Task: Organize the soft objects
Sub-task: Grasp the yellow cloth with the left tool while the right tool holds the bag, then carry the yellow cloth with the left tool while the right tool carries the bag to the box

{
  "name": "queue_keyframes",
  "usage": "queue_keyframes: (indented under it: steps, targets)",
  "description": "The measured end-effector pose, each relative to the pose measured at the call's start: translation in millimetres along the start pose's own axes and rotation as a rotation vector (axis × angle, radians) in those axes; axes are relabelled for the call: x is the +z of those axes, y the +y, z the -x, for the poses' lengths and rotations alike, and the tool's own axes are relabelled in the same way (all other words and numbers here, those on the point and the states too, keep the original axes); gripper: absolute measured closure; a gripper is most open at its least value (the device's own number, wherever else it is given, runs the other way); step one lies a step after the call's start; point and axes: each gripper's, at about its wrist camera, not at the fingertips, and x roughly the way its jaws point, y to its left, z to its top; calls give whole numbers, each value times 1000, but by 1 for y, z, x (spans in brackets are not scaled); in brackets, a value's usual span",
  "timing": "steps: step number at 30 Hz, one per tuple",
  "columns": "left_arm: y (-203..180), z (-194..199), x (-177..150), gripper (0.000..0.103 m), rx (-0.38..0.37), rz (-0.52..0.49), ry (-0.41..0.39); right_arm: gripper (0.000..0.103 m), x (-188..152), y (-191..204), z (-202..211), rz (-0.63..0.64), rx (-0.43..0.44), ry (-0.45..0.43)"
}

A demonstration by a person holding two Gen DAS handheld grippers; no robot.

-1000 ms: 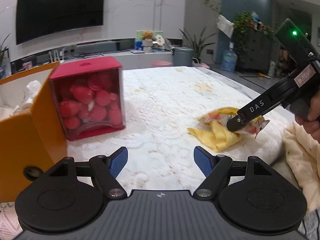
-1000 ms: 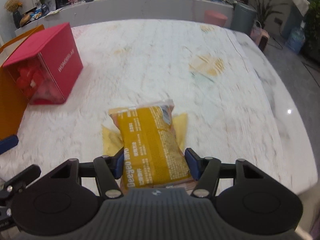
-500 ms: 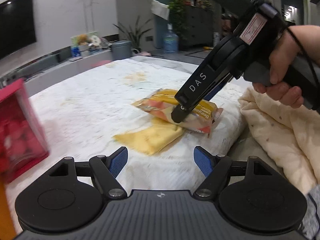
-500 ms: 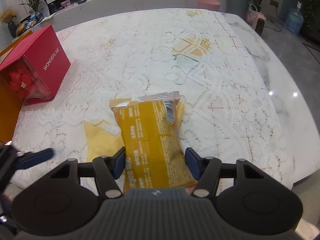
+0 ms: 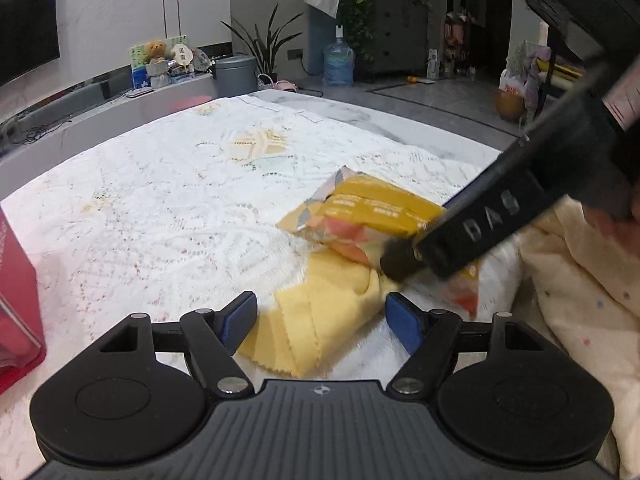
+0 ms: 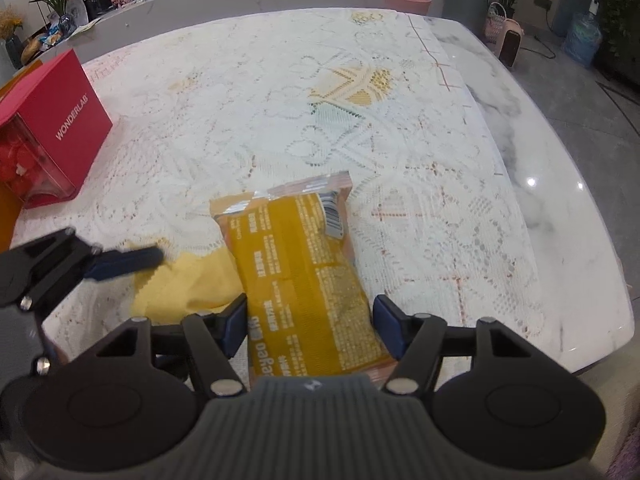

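A yellow snack bag [image 6: 296, 264] lies on the lace cloth, its near end between the fingers of my right gripper [image 6: 310, 320]. The jaws are opening, and a thin gap shows at the right pad. Part of the bag rests on a folded yellow cloth [image 5: 320, 320], which pokes out to the left of it [image 6: 192, 280]. My left gripper [image 5: 322, 316] is open and low over that cloth, with its near edge between the blue pads. In the right wrist view one left finger [image 6: 124, 261] reaches in from the left. A right finger [image 5: 472, 228] crosses the bag [image 5: 372, 208] in the left wrist view.
A red box of red balls [image 6: 60, 120] stands at the far left, beside an orange bag edge [image 6: 6, 208]. A cream dotted blanket [image 5: 580, 300] lies right of the table. The marble table edge [image 6: 560, 160] curves along the right.
My left gripper swung right and came down close to the yellow cloth, so the red box slid to the view's edge. The right jaws spread a little around the snack bag.
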Motion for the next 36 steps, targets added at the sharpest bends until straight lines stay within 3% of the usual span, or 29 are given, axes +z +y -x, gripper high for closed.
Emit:
queue_keyframes:
  steps: [2,5,6,7,9,14,19,25,29,36]
  targets:
    - [0,0,0,18,6,3,-14,37,-1,3,-2,16,-10,-3]
    - [0,5,-5,36,17,19,-47,36,-1,4,-4,28,-16,1]
    - [-1,8,-6,49,14,11,-55,35,0,4,-5,24,-15,2]
    - [-1,11,-8,71,8,4,-62,35,0,4,-6,19,-16,1]
    - [1,17,-11,95,10,27,-65,35,0,4,-6,16,-15,3]
    - [14,43,-24,98,43,172,-86,26,0,3,-9,-16,-12,18]
    - [16,79,-20,98,88,164,-131,28,-2,13,-4,32,-20,2]
    - [30,121,-3,98,144,199,-192,37,-5,23,0,103,-37,-32]
    - [35,146,7,98,180,189,-243,44,-5,21,9,49,-27,-52]
    - [43,187,22,98,211,188,-314,46,-9,31,50,25,0,-148]
